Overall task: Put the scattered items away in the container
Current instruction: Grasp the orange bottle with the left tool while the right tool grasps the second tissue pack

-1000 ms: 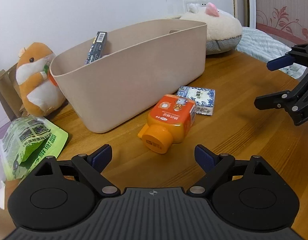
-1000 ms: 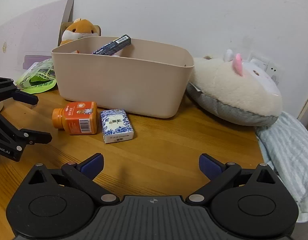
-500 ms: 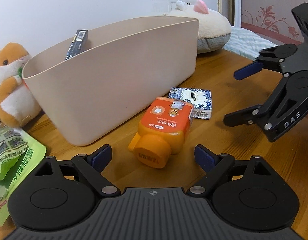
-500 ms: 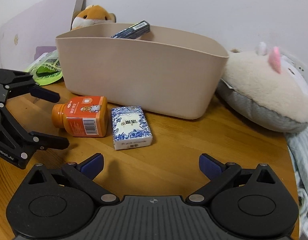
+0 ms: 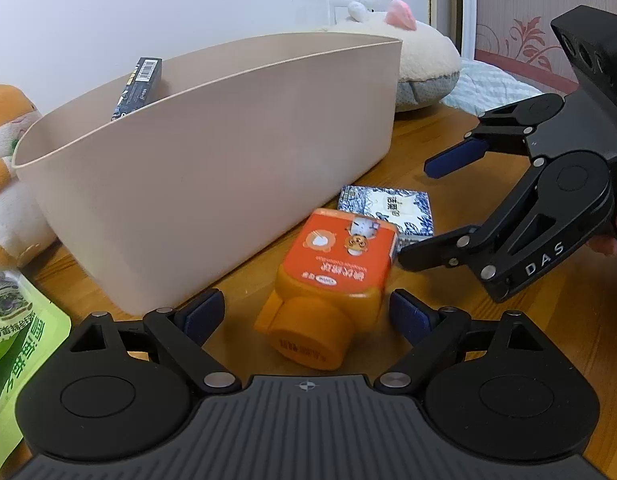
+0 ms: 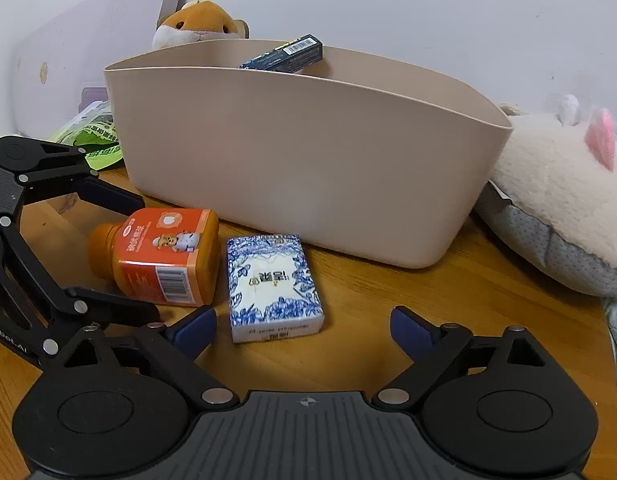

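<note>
While both grippers hover empty, the left gripper wide and the right gripper closing, an orange bottle and tissue pack lie on the wooden table beside the beige bin near a white wall.

A smooth, matt beige plastic container stands on a wooden table with visible grain and a soft sheen. An orange plastic bottle carries a glossy printed label, and beside it a tissue pack is wrapped in shiny blue-and-white film. The dark box in the container looks like printed card. Both plush toys, orange and cream, are fuzzy cloth. The left gripper is matt black plastic with bare metal pins.
</note>
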The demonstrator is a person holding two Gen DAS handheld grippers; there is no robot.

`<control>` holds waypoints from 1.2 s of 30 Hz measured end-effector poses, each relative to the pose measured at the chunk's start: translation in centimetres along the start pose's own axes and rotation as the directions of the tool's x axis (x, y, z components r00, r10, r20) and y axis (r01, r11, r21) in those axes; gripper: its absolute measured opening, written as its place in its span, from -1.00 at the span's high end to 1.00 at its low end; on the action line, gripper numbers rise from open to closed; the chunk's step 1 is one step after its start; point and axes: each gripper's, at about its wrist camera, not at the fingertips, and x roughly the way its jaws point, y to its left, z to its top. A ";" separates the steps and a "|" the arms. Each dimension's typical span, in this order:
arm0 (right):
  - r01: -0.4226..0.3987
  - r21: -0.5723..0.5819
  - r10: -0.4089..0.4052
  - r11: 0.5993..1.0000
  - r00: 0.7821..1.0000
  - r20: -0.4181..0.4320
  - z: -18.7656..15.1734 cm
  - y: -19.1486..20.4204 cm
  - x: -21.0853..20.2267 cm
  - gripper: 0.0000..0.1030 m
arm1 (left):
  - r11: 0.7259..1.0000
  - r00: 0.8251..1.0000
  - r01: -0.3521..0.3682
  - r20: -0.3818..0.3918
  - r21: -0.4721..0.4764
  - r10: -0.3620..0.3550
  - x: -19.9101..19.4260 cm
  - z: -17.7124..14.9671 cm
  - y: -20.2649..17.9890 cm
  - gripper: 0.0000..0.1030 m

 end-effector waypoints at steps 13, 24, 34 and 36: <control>-0.078 0.044 0.078 0.996 0.997 -0.002 0.6 -1.1 1.1 -0.44 | 0.997 0.998 0.056 0.014 -0.052 -0.055 1.4 0.4 0.5 -0.60; -0.081 0.022 0.081 0.996 0.997 0.009 0.4 -0.2 0.4 0.17 | 0.998 0.999 0.032 0.018 -0.061 -0.031 0.9 0.3 0.1 -0.06; -0.060 -0.008 0.060 0.998 0.998 0.021 0.0 0.0 -2.2 0.17 | 0.999 1.000 -0.003 0.028 -0.033 0.004 -1.3 0.0 -0.7 -0.06; -0.053 -0.012 0.053 0.999 0.998 0.028 0.0 0.0 -3.0 0.17 | 1.000 0.999 -0.009 0.037 -0.028 0.010 -2.0 0.1 -0.9 -0.06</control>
